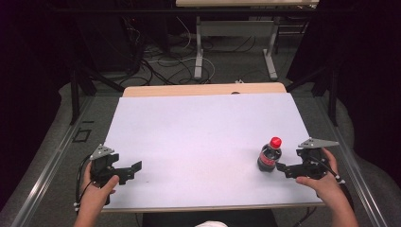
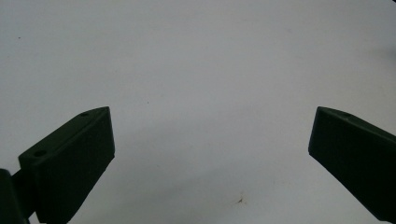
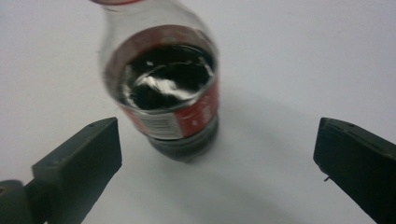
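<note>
Right gripper (image 1: 286, 169) jaws spread wide, nothing held — cola bottle (image 1: 269, 155) stands upright just ahead, lower right of the high view. We'd expect it hefty, stiff, slick — grab the labelled midsection. Left gripper (image 1: 134, 170) also spread, lower left.

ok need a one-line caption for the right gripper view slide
Open right gripper facing an upright cola bottle with red label, standing on the white table just ahead of its black fingers.

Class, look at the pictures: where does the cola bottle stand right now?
In the high view the cola bottle stands upright on the white table, near its right front corner, just ahead of the open right gripper and untouched by it.
</note>
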Demonstrator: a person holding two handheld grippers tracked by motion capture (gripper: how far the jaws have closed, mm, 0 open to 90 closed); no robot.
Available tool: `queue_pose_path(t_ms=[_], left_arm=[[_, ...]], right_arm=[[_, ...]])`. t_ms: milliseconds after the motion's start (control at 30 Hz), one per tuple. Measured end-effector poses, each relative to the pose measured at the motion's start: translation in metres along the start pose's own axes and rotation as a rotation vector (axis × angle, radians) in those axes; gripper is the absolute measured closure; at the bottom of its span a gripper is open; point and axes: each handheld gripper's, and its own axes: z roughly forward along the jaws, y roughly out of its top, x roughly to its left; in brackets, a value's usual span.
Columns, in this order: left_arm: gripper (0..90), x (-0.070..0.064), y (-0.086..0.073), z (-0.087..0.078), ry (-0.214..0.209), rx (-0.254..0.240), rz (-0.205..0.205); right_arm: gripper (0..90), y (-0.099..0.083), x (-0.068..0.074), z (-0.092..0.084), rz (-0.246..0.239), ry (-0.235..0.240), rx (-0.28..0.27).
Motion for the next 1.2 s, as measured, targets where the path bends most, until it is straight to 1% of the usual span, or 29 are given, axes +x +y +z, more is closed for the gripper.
queue_pose_path(t_ms=[33, 67, 100, 133, 167, 200, 233, 267, 333, 400, 433, 467, 500, 533, 567, 600, 633, 667, 767, 800, 867, 967, 1000, 1033, 1100, 1133, 1167, 1200], left_arm=[[0.3, -0.001, 0.000, 0.001, -0.004, 0.009, 0.003], [0.3, -0.001, 0.000, 0.001, -0.004, 0.009, 0.003], [0.3, -0.001, 0.000, 0.002, -0.006, 0.006, 0.010], [0.3, -0.002, 0.000, 0.002, -0.010, 0.008, -0.003], [0.3, -0.003, -0.001, 0.003, -0.011, 0.008, 0.001], [0.3, -0.003, -0.001, 0.003, -0.014, 0.013, 0.009], [0.3, -0.004, -0.001, 0.003, -0.015, 0.013, 0.000], [0.3, -0.004, -0.002, 0.004, -0.016, 0.015, 0.008], [0.3, -0.004, -0.002, 0.004, -0.020, 0.013, 0.012], [0.3, -0.005, -0.003, 0.005, -0.019, 0.015, 0.008], [0.3, -0.006, -0.004, 0.006, -0.018, 0.020, 0.011], [0.3, -0.006, -0.004, 0.006, -0.018, 0.020, 0.011], [0.3, -0.006, -0.004, 0.006, -0.013, 0.022, 0.014], [0.3, -0.006, -0.004, 0.007, -0.015, 0.022, 0.023], [0.3, -0.006, -0.005, 0.008, -0.016, 0.025, 0.022], [0.3, -0.006, -0.005, 0.008, -0.017, 0.029, 0.023], [0.3, -0.006, -0.005, 0.009, -0.015, 0.032, 0.015], [0.3, -0.007, -0.006, 0.009, -0.015, 0.030, 0.010], [0.4, -0.006, -0.006, 0.010, -0.014, 0.033, 0.013], [0.3, -0.006, -0.006, 0.010, -0.016, 0.035, 0.019], [0.3, -0.006, -0.007, 0.010, -0.016, 0.040, 0.023], [0.3, -0.007, -0.007, 0.011, -0.015, 0.042, 0.017], [0.3, -0.007, -0.007, 0.011, -0.014, 0.042, 0.018], [0.3, -0.007, -0.007, 0.011, -0.015, 0.043, 0.018], [0.3, -0.007, -0.007, 0.011, -0.015, 0.047, 0.023], [0.3, -0.007, -0.007, 0.012, -0.014, 0.041, 0.016], [0.4, -0.007, -0.007, 0.012, -0.014, 0.041, 0.016], [0.4, -0.007, -0.007, 0.012, -0.018, 0.044, 0.026]], right_arm=[[0.0, 0.001, 0.006, 0.000, -0.024, 0.022, -0.010], [0.3, 0.001, 0.009, 0.002, -0.026, 0.036, -0.016], [0.7, 0.002, 0.011, 0.003, -0.036, 0.040, -0.023], [1.7, 0.002, 0.013, 0.006, -0.045, 0.035, -0.035], [2.9, 0.002, 0.014, 0.008, -0.052, 0.035, -0.042], [2.9, 0.002, 0.014, 0.008, -0.052, 0.035, -0.042], [5.8, 0.002, 0.016, 0.013, -0.060, 0.032, -0.043], [6.2, 0.001, 0.017, 0.015, -0.066, 0.044, -0.040], [6.4, 0.000, 0.018, 0.020, -0.061, 0.046, -0.026], [7.1, -0.002, 0.018, 0.023, -0.064, 0.043, -0.030], [7.7, -0.002, 0.016, 0.025, -0.072, 0.039, -0.037], [7.7, -0.002, 0.016, 0.025, -0.072, 0.039, -0.037], [8.0, -0.004, 0.016, 0.028, -0.058, 0.037, -0.042], [8.6, -0.005, 0.015, 0.029, -0.061, 0.039, -0.045], [9.9, -0.007, 0.014, 0.031, -0.070, 0.038, -0.052], [11.3, -0.008, 0.014, 0.032, -0.049, 0.034, -0.046], [12.3, -0.008, 0.013, 0.033, -0.038, 0.036, -0.046], [13.5, -0.009, 0.013, 0.034, -0.017, 0.047, -0.045], [15.0, -0.009, 0.013, 0.036, -0.008, 0.048, -0.062], [15.1, -0.008, 0.013, 0.036, -0.019, 0.044, -0.056], [16.2, -0.007, 0.015, 0.037, -0.033, 0.041, -0.064], [18.1, -0.005, 0.018, 0.037, -0.037, 0.035, -0.063], [20.5, -0.003, 0.019, 0.038, -0.064, 0.017, -0.063], [22.0, -0.002, 0.020, 0.038, -0.065, 0.013, -0.062], [24.0, -0.001, 0.020, 0.039, -0.084, 0.006, -0.069], [25.6, 0.000, 0.021, 0.039, -0.091, 0.000, -0.072], [26.8, 0.001, 0.021, 0.039, -0.092, 0.008, -0.065], [27.3, 0.001, 0.022, 0.039, -0.098, 0.009, -0.061]])
